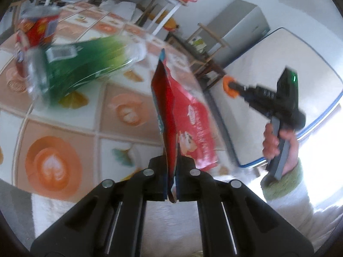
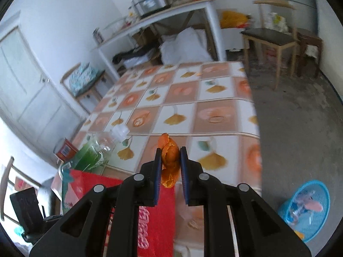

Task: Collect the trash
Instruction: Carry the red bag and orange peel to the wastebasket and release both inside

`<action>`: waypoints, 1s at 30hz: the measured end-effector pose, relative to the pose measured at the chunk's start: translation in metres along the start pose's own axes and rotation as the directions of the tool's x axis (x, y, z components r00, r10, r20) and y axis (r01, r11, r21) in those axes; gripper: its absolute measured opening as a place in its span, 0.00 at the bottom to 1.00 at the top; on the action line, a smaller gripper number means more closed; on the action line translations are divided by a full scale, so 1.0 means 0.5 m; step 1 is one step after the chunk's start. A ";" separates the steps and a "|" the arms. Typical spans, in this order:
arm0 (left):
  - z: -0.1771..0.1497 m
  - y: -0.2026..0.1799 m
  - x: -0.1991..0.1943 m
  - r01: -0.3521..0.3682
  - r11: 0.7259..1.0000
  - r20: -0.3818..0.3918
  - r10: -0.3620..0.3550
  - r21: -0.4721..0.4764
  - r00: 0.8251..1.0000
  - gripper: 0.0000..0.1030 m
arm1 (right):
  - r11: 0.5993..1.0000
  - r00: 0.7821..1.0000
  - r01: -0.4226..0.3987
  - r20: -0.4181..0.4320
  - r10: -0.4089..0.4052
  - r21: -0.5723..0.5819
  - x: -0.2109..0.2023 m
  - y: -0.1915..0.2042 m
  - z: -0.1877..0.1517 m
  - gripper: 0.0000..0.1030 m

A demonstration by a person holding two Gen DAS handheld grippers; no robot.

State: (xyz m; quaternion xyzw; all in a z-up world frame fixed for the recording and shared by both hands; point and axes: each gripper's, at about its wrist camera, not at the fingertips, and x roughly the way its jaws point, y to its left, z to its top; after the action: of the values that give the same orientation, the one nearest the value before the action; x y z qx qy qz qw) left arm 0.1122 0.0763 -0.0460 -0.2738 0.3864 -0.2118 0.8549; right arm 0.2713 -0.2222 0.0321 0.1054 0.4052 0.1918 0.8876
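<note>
In the left wrist view my left gripper (image 1: 172, 162) is shut on the lower edge of a red snack bag (image 1: 188, 115), which stands up above the patterned table (image 1: 120, 132). A green plastic bottle (image 1: 85, 66) lies on its side at the left, with a red can (image 1: 38, 30) behind it. At the right, a hand holds my right gripper (image 1: 233, 85) off the table edge. In the right wrist view my right gripper (image 2: 170, 154) is shut on an orange peel (image 2: 169, 162). The red bag (image 2: 85, 184), bottle (image 2: 94, 152) and can (image 2: 65, 150) show at the lower left.
A blue plastic basket (image 2: 306, 209) with some scraps in it stands on the grey floor right of the table (image 2: 214, 98). Wooden chairs (image 2: 272, 40) and a cluttered white desk (image 2: 171, 15) stand beyond. A white mattress (image 1: 278, 64) leans at the right.
</note>
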 end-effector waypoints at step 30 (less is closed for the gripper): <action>-0.044 -0.557 0.472 0.251 0.869 -0.360 -0.091 0.426 0.928 0.02 | 0.696 0.931 0.204 0.082 -0.355 0.688 -0.348 -0.602 -0.439 0.16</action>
State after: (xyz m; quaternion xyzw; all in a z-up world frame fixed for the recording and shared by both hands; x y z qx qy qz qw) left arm 0.1972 -0.2774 -0.0108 -0.0554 0.4352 -0.4165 0.7962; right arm 0.0771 -0.5615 -0.0954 0.3729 0.3625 -0.1165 0.8462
